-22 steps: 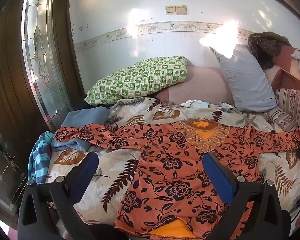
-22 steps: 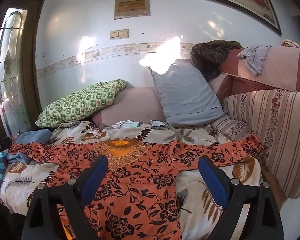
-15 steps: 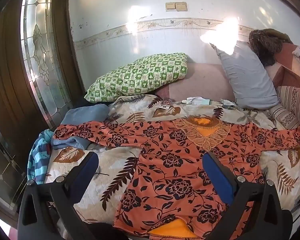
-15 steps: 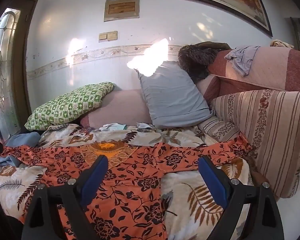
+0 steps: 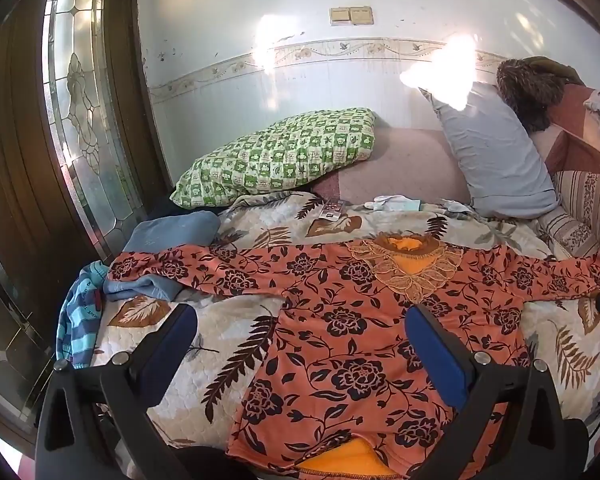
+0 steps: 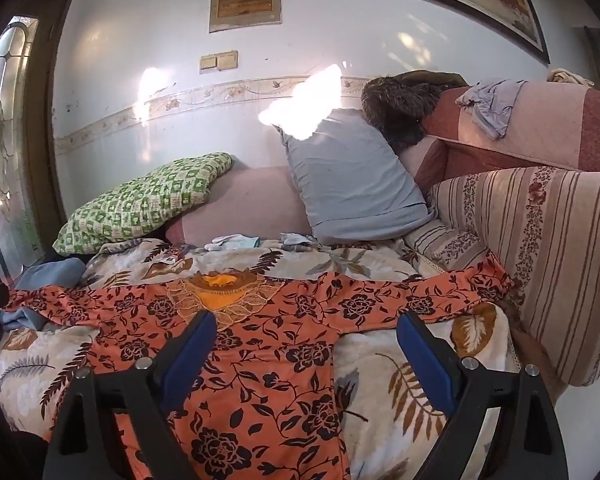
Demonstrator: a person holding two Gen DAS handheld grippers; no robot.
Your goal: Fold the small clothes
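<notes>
While the orange floral top (image 5: 340, 320) lies spread flat across the leaf-print bedspread (image 5: 236, 340), sleeves out toward both side edges, the left gripper (image 5: 300, 344) and right gripper (image 6: 304, 344) hover above it, both wide apart, holding nothing.

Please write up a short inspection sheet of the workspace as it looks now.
Surface: leaf-print quilted blanket over the bed.
Job's things: orange long-sleeved top with black flowers lies flat, sleeves spread, unfolded.
Clutter: blue folded cloth, striped blue garment, small pale items.
Grippers: left gripper and right gripper open, holding nothing, above the top.
Cables: nothing seen.
Surroundings: green checked pillow, grey pillow, striped sofa cushion, stained-glass door.
</notes>
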